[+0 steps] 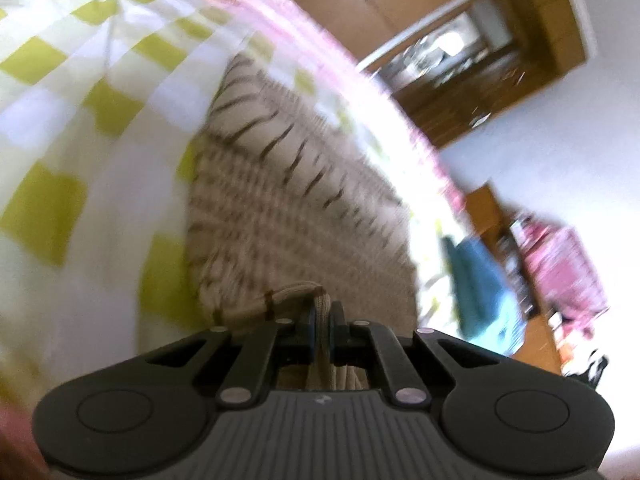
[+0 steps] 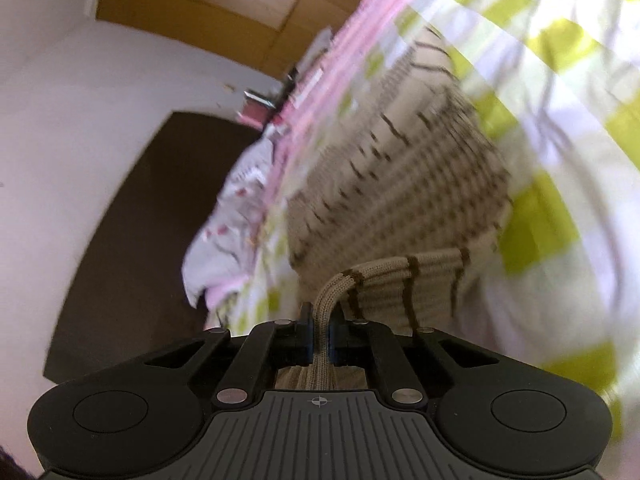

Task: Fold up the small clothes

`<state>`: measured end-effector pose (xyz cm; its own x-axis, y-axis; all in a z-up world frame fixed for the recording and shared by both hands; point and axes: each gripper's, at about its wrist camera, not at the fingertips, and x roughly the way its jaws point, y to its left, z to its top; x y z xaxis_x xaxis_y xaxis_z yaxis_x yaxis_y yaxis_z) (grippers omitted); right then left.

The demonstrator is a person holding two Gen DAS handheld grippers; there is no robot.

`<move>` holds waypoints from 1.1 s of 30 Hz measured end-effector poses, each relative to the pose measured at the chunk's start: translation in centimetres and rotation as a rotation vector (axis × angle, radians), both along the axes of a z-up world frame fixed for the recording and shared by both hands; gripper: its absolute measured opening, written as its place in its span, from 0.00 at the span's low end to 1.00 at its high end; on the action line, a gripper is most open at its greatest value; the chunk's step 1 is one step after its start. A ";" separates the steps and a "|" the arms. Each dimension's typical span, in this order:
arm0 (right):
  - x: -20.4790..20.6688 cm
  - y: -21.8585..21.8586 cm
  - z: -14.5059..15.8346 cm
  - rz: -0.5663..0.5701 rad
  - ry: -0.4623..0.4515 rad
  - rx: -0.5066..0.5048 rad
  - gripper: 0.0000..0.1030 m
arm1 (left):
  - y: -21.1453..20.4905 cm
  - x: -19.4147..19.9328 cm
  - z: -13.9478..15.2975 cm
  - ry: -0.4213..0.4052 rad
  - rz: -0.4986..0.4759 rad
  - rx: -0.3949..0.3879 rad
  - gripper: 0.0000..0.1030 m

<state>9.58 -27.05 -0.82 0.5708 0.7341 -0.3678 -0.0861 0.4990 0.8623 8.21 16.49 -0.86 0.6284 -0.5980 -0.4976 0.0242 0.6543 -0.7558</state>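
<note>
The left tool (image 1: 321, 318) is clamped on a bunched edge of a beige knitted garment with thin brown stripes (image 1: 288, 184), its blue pads pressed narrow against the fabric, which runs back between the fingers toward the camera. The right tool (image 2: 319, 330) grips the same knitted garment (image 2: 400, 184) in the same way — a rolled ribbed hem rises out of its closed pads and bends off to the right, crossed by three dark brown bands.

From each pinched edge the garment stretches away across the bed, the rest of it lying spread on a bedsheet checked in yellow-green and white (image 1: 72, 128). Both views are blurred, so the knit's finer pattern cannot be read beyond rows of short dark dashes.

Along the far side of the checked sheet runs a pink-striped edge of bedding (image 1: 304, 36). In the right wrist view a crumpled white cloth with small pink marks (image 2: 236, 216) hangs off the bed's edge, above a dark brown patch of floor (image 2: 132, 240). In the left wrist view a blue cloth (image 1: 480, 288) lies off the bed near a wooden shelf unit (image 1: 516, 248) — its contents are too smeared to name, apart from something pink (image 1: 564, 268) beside it. A wooden doorway (image 1: 480, 52) stands in the white wall beyond.
</note>
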 end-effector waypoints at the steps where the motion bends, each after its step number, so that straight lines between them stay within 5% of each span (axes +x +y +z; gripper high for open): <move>1: 0.5 0.1 0.2 -0.009 -0.011 0.008 0.08 | 0.1 0.5 0.2 -0.022 0.010 -0.024 0.12; 11: 4.1 0.4 1.1 -0.095 -0.076 0.106 0.08 | 1.0 4.7 2.2 -0.178 0.064 -0.144 0.12; 33: 13.3 1.0 1.5 -0.212 -0.174 0.159 0.08 | 2.1 12.1 3.0 -0.230 0.129 -0.113 0.12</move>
